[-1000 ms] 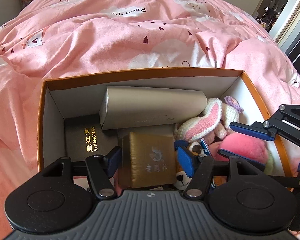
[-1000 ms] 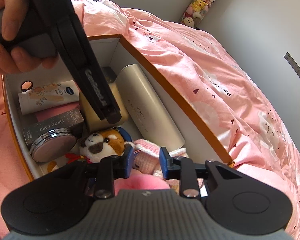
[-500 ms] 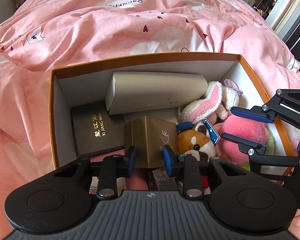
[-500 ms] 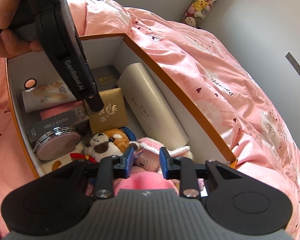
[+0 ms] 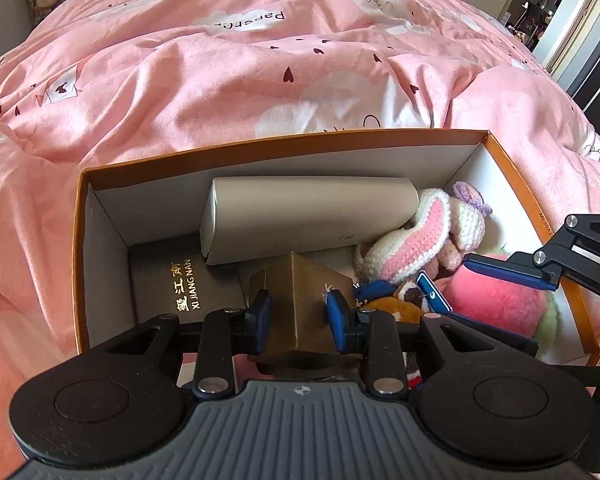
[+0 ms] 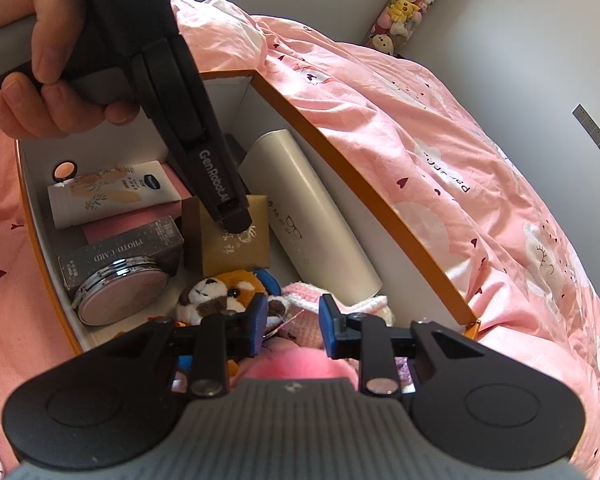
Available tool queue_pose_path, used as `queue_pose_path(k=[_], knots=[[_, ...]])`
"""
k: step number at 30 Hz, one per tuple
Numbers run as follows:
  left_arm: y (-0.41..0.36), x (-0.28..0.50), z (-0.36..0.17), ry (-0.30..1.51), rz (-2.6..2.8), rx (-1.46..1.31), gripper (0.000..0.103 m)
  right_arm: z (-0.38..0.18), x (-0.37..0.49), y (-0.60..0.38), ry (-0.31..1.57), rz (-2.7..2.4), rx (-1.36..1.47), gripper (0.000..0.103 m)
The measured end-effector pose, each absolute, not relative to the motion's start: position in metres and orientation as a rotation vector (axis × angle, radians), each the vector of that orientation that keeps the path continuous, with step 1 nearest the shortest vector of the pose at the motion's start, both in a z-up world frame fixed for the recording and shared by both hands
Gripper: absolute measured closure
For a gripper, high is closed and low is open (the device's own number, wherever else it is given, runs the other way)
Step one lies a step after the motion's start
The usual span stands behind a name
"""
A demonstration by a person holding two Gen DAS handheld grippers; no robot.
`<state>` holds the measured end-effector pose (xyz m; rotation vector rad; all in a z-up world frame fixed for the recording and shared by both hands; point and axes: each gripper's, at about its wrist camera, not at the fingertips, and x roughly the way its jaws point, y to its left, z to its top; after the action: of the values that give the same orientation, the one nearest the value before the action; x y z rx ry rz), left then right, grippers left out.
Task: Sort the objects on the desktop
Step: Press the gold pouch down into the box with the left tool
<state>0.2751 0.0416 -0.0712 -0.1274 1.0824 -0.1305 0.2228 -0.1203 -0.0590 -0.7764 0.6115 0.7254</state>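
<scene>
An orange-rimmed carton (image 5: 284,140) lies on a pink duvet. In it a gold box (image 5: 300,272) leans corner-up against a beige case (image 5: 300,216). My left gripper (image 5: 299,316) hangs over the gold box with a narrow gap between its pads. The box is wider than that gap and shows behind both pads, so nothing is clamped. In the right wrist view a left fingertip (image 6: 234,220) lies over the gold box (image 6: 236,256); contact cannot be judged. My right gripper (image 6: 292,320) stands narrowly open and empty above a pink plush ball (image 5: 500,308).
Also in the carton (image 6: 360,184) are a dark lettered box (image 5: 172,280), a crochet bunny (image 5: 420,236), a red panda plush (image 6: 224,292), a hand cream tube (image 6: 112,192), a photo card box (image 6: 128,244) and a round compact (image 6: 124,292). A hand (image 6: 40,80) holds the left gripper.
The left jaws went from wide around the upright gold box to a narrow gap. The box tipped over, then turned corner-on. The left fingertip shifted across it. The right gripper stayed still.
</scene>
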Motion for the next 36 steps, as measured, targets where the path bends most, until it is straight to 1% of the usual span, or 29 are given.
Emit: queue_pose_path(k=[3,5,10,13,15,19,25,31,36], knots=[[0.042,0.275,-0.073,1.092,-0.134,-0.149,0.068,-0.057,0.222,-0.119,0.612,0.718,-0.773,0.073],[0.043,0.274,-0.078,1.115,-0.124,-0.172,0.066,-0.055,0.22,-0.118,0.609,0.717,-0.771,0.073],[0.045,0.27,-0.079,1.107,-0.115,-0.201,0.066,-0.053,0.216,-0.119,0.607,0.713,-0.774,0.073],[0.048,0.271,-0.081,1.132,-0.119,-0.246,0.066,-0.053,0.214,-0.119,0.616,0.713,-0.773,0.073],[0.05,0.269,-0.08,1.144,-0.119,-0.252,0.067,-0.052,0.214,-0.12,0.633,0.718,-0.756,0.073],[0.038,0.267,-0.077,1.139,-0.129,-0.149,0.068,-0.048,0.218,-0.122,0.684,0.753,-0.68,0.075],[0.059,0.274,-0.084,1.134,-0.146,-0.291,0.07,-0.048,0.217,-0.113,0.675,0.763,-0.68,0.075],[0.059,0.282,-0.088,1.113,-0.15,-0.296,0.069,-0.051,0.215,-0.105,0.681,0.787,-0.689,0.075],[0.059,0.288,-0.091,1.104,-0.144,-0.266,0.071,-0.053,0.218,-0.101,0.691,0.79,-0.689,0.075]])
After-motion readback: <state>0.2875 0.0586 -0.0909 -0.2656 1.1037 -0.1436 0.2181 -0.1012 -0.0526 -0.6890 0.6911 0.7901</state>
